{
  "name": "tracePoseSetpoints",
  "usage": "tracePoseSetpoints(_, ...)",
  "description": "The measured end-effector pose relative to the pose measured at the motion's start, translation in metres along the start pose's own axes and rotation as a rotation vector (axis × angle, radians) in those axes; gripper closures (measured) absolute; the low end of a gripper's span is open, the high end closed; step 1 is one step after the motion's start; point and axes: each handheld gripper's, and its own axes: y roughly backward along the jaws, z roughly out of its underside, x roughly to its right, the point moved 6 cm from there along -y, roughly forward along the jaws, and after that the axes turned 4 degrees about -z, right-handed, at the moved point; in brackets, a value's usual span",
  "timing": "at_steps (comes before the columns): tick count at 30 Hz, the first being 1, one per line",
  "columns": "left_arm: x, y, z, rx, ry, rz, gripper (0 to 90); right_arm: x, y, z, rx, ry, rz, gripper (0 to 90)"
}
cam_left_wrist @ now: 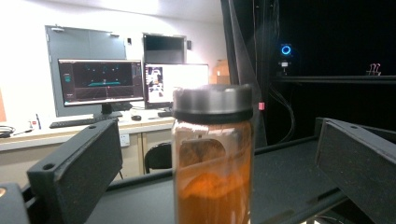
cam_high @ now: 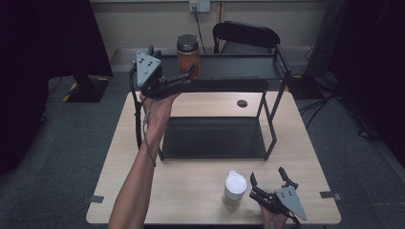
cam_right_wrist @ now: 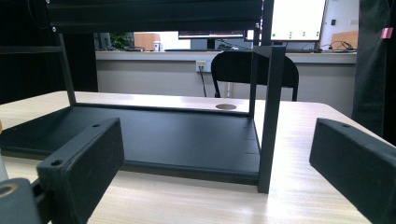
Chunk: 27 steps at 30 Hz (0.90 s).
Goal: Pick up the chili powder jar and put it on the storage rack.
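my left gripper point(cam_high: 188, 71) is spread open around the jar point(cam_left_wrist: 212, 158) on the rack's top shelf point(cam_high: 229, 67), not gripping. it looks like heavy, slick glass; i'd clamp the body below the lid point(cam_left_wrist: 213, 102).

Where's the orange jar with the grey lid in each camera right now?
High view: the orange jar stands on the rack's top shelf, upper centre, just ahead of the left gripper.
Left gripper view: centre, between the open jaws.
Right gripper view: not in it.
Shared landmark: the black rack.
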Motion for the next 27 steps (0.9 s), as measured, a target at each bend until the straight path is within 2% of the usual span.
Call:
tracePoseSetpoints(3,-0.001,0.006,0.003,-0.006,0.007,0.011,0.0,0.000,0.000,0.000,0.000,0.000,0.000,1.8)
tracePoseSetpoints(9,0.002,0.022,0.014,0.022,0.004,0.016,0.0,0.000,0.000,0.000,0.000,0.000,0.000,1.8)
tracePoseSetpoints(11,0.005,0.027,0.018,0.030,-0.016,0.019,0.0,0.000,0.000,0.000,0.000,0.000,0.000,1.8)
tracePoseSetpoints(16,0.008,0.039,0.027,0.046,-0.001,0.041,0.0,0.000,0.000,0.000,0.000,0.000,0.002,1.8)
tracePoseSetpoints(21,0.013,0.051,0.034,0.051,-0.003,0.050,0.0,0.000,0.000,0.000,0.000,0.000,0.002,1.8)
tracePoseSetpoints(24,0.017,0.058,0.041,0.031,-0.010,0.066,0.0,0.000,0.000,0.000,0.000,0.000,0.002,1.8)
tracePoseSetpoints(27,0.020,0.067,0.051,0.042,-0.002,0.066,0.0,0.000,0.000,0.000,0.000,0.000,0.002,1.8)
